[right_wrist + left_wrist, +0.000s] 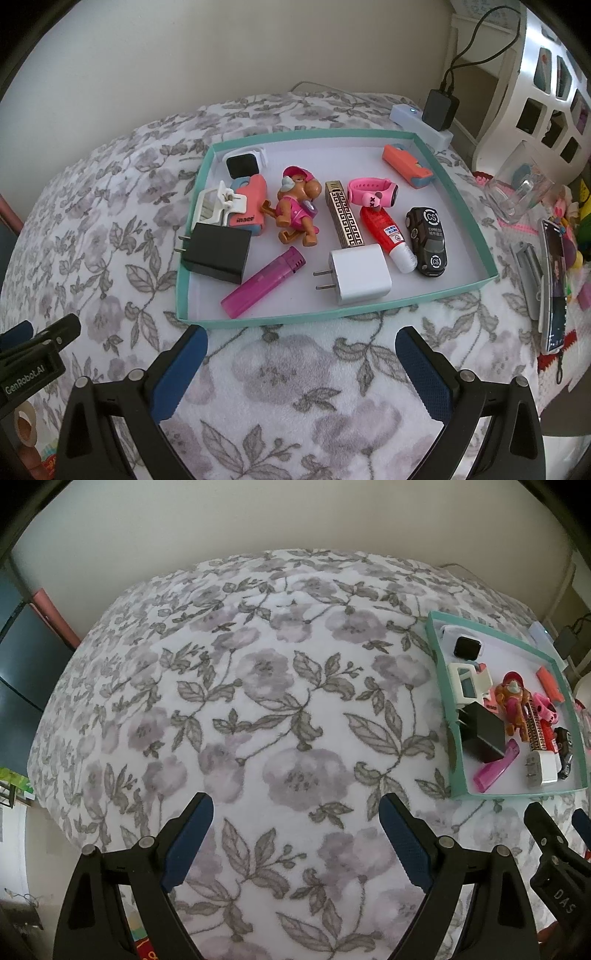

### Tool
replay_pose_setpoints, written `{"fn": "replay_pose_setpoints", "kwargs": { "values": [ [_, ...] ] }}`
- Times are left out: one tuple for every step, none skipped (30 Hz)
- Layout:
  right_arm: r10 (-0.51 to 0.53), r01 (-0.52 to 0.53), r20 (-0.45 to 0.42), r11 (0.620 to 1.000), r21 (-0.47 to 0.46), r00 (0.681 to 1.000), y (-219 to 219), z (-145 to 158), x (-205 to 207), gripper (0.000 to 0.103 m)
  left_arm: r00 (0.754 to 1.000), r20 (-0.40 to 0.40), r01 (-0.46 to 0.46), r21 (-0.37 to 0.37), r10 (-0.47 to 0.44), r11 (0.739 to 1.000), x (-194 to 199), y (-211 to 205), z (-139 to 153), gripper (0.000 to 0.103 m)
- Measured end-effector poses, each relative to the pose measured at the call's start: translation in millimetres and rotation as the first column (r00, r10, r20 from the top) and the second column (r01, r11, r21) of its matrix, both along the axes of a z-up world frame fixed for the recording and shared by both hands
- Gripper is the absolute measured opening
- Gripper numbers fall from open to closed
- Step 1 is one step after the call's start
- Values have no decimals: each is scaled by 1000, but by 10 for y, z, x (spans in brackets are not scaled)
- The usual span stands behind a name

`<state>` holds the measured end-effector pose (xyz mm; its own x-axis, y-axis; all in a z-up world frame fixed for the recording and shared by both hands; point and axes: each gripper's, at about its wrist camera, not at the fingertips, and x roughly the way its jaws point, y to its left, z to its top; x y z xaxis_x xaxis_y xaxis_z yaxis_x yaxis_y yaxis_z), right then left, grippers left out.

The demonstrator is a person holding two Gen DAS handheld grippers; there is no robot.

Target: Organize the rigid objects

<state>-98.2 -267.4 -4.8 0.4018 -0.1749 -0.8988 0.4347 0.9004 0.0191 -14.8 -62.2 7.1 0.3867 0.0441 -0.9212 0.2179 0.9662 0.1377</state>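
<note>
Right wrist view looks down on a shallow teal tray [334,314] lying on a bed covered with a grey-and-lilac flowered blanket [295,387]. The right tool [301,352] hangs just short of the tray's near rim, its blue-padded jaws spread wide with only blanket between them. Between the near rim and the tool runs a narrow strip of bare blanket; left of the tray the blanket lies open and wide. Right of the tray things crowd in: a clear glass mug [521,192], a phone [554,284] propped on edge, and, off the far right corner, a white power strip [421,120] with a black adapter plugged in.

Inside the tray, a black charger [218,253] sits against the left wall, prongs pointing outward. A purple lighter [264,282] lies slantwise near the front, beside a white charger [360,273]. Behind them stand or lie a brown toy figure in pink [297,212], a gold patterned lighter [343,214], a red tube [388,238], a black toy car [428,242] and a pink watch [373,192]. An orange case [406,166] rests by the far right wall. The far left corner holds a white clip, a coral box and what may be a small camera, stacked too tightly to sort out.

In the left wrist view, the left tool [295,812] hovers over empty blanket well left of the tray, jaws spread, gripping nothing.
</note>
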Motion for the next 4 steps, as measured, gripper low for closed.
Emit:
{"fn": "replay_pose_setpoints", "kwargs": {
  "values": [
    [1, -1, -1, 1000, 0, 1000, 2, -2, 0, 103, 1000, 3, 0, 3, 0, 1000, 0, 0, 4, 92],
    [2, -2, -2, 1000, -1, 1000, 2, -2, -1, 103, 1000, 4, 0, 0, 0, 1000, -2, 7, 8, 92],
    [2, -2, -2, 1000, -1, 1000, 0, -2, 0, 103, 1000, 3, 0, -4, 0, 1000, -1, 5, 10, 92],
    [3, -3, -3, 1000, -1, 1000, -3, 0, 1, 103, 1000, 0, 1, -7, -1, 1000, 1, 3, 11, 92]
  ]
}}
